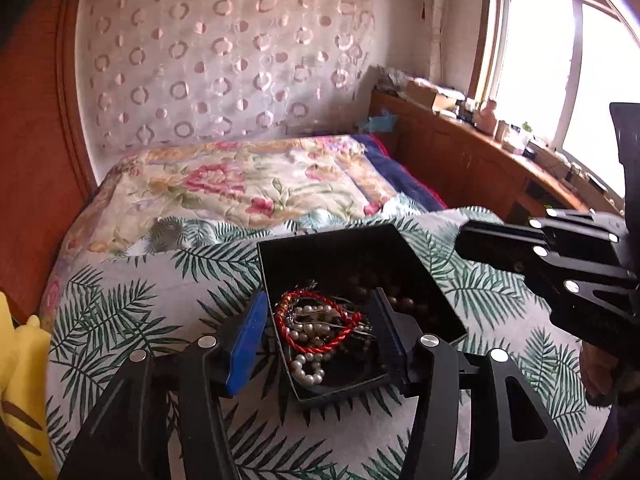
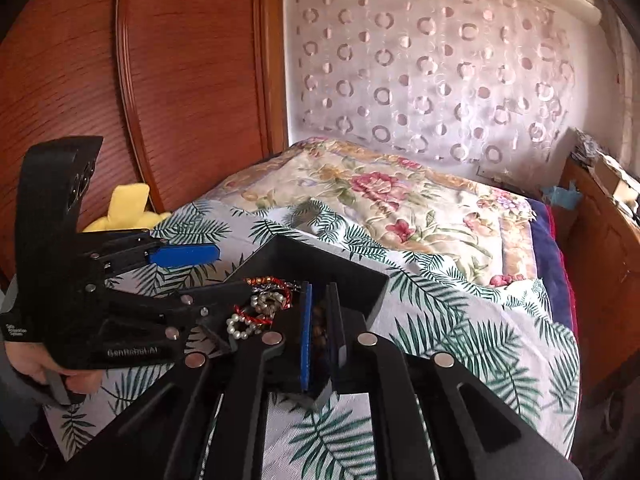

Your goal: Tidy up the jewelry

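An open black box (image 1: 340,254) (image 2: 360,280) lies on the palm-leaf sheet. It holds a tangle of jewelry: a red cord bracelet (image 1: 316,346), a white pearl string (image 1: 308,368) (image 2: 240,326) and brown beads (image 1: 384,288). My left gripper (image 1: 319,300) (image 2: 232,272) is open over the box's left side, its blue finger outside the wall and the black one inside, with the tangle between them untouched. My right gripper (image 2: 320,288) (image 1: 460,240) hovers over the box's right part with only a narrow gap between its pads. Nothing hangs from it.
The box sits on a bed with a floral quilt (image 1: 240,184) farther back. A yellow plush toy (image 2: 124,212) lies at the left edge by a wooden wardrobe (image 2: 160,80). A cluttered wooden counter (image 1: 480,152) runs under the window on the right. A hand (image 2: 36,368) grips the left tool.
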Demonstrator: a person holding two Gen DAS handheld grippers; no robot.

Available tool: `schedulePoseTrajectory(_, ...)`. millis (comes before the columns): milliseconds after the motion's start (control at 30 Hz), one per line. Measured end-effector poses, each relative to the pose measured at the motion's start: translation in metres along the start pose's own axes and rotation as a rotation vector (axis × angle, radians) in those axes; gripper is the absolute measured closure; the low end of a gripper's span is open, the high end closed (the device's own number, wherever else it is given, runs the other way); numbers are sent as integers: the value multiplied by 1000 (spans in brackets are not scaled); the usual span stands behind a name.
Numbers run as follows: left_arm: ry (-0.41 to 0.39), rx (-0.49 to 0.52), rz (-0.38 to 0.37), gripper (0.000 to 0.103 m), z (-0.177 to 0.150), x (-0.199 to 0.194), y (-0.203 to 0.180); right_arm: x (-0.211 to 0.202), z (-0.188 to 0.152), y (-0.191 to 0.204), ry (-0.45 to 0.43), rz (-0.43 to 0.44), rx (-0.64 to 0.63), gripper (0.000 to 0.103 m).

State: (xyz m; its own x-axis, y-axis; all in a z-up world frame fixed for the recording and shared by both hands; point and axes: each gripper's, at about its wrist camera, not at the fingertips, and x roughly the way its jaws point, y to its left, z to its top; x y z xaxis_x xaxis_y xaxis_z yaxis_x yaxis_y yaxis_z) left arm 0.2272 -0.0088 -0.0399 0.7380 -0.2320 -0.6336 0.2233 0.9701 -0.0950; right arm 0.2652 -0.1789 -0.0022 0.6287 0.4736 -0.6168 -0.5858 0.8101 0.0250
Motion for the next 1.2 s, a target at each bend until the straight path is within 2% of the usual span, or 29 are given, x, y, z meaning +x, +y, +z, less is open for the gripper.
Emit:
schedulePoseTrajectory(67,-9,1,16,40,-4,-7,-2,-11,-9,1,-19,-7,19,90)
schedulePoseTrajectory(133,-32,9,40,24,-8,-16,-5,-23,-17,4,-40,-16,38,87)
schedulePoseTrajectory(233,-72,10,73,10,-16,-36,-10,-42,-30,9,-75,-18,69,70)
schedulePoseTrajectory(267,-81,10,81,8,-19,-42,-12,-47,-33,11,-86,-22,74,67)
schedulePoseTrajectory(333,-97,1,97,7,-25,-57,-14,-59,-41,16,-108,-35,87,64)
schedulePoseTrajectory(367,-109,-5,103,7,-29,-66,-16,-66,-45,19,-118,-44,98,57)
schedulePoseTrajectory(433,-128,-2,115,7,-36,-81,-21,-79,-53,23,-136,-69,111,49)
schedulePoseTrajectory(500,-137,2,130,7,-41,-91,-25,-88,-58,26,-142,-81,127,44)
schedulePoseTrajectory(567,-137,5,147,7,-49,-100,-30,-98,-67,29,-155,-101,144,33)
schedulePoseTrajectory(700,-134,-8,181,7,-67,-114,-35,-116,-86,34,-186,-144,163,17)
schedulePoseTrajectory(767,-144,-21,189,7,-77,-123,-35,-124,-95,37,-202,-158,172,4)
schedulePoseTrajectory(933,-150,-31,193,7,-93,-136,-36,-135,-112,40,-211,-186,205,2)
schedulePoseTrajectory(1200,-162,-29,203,7,-94,-147,-39,-136,-116,46,-228,-228,204,2)
